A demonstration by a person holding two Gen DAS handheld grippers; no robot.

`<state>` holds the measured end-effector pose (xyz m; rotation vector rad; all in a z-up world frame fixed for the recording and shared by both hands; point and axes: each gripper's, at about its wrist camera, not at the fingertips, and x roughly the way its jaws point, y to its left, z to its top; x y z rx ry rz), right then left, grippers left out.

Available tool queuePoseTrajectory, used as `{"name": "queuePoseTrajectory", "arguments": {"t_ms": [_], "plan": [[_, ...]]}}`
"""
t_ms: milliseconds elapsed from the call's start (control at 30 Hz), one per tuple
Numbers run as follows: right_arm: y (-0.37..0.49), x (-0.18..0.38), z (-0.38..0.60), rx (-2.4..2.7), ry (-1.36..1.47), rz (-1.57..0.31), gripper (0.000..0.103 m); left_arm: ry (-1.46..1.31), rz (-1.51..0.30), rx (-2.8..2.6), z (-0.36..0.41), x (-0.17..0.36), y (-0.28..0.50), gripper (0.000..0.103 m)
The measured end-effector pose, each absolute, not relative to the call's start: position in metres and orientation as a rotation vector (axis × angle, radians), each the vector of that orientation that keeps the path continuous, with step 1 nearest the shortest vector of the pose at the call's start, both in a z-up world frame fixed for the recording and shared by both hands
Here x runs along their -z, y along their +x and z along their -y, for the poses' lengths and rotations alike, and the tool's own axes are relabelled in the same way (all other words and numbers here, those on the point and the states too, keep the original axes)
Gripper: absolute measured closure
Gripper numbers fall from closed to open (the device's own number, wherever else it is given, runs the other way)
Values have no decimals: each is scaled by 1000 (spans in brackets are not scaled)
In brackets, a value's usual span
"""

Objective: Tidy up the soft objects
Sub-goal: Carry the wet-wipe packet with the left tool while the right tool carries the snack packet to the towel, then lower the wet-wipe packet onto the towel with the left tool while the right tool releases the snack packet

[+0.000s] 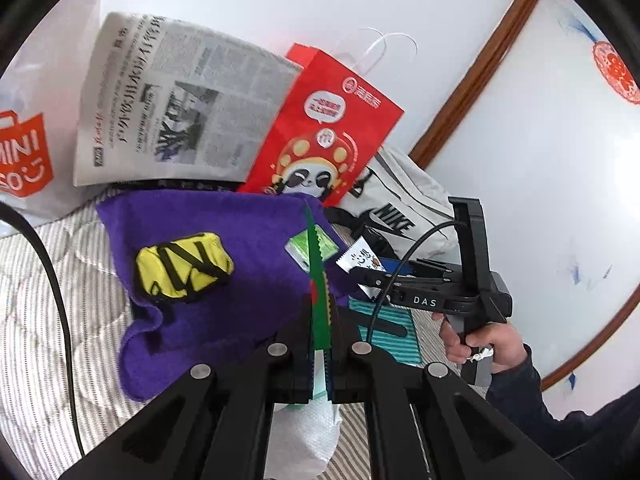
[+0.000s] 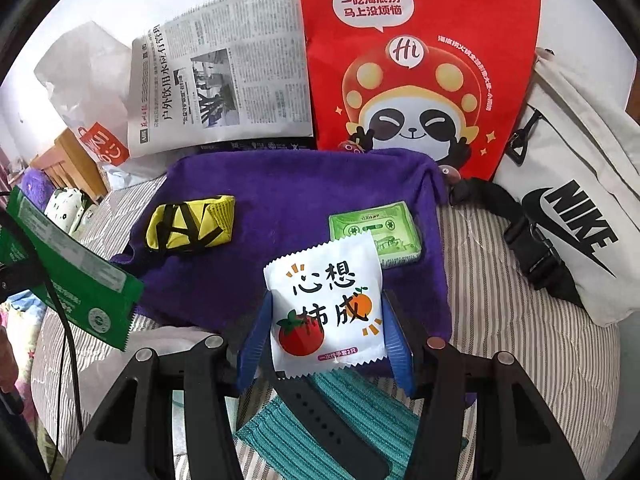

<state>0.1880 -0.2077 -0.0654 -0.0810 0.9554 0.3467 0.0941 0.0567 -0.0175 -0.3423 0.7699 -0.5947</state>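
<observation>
Towel [image 2: 288,200] spread on the bed [image 2: 500,320]; folded pouch [image 2: 190,222] on its left part, cassette box [image 2: 378,232] on its right. Behind the towel: newspaper [image 2: 224,76] left, paper bag [image 2: 420,60] right; canvas bag [image 2: 580,208] farthest right.

My right fingers pinched the white sachet [image 2: 326,312] upright; my left clamped the green packet [image 1: 319,304] edge-on.
</observation>
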Motion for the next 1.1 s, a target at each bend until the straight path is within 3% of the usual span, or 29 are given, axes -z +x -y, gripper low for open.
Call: {"name": "queuePoseTrajectory", "arguments": {"t_ms": [967, 1100], "plan": [[247, 127, 196, -315, -132, -1150, 49, -268, -919, 506, -55, 92, 187, 99], [249, 132, 196, -316, -131, -1159, 44, -246, -922, 490, -52, 93, 188, 98]]}}
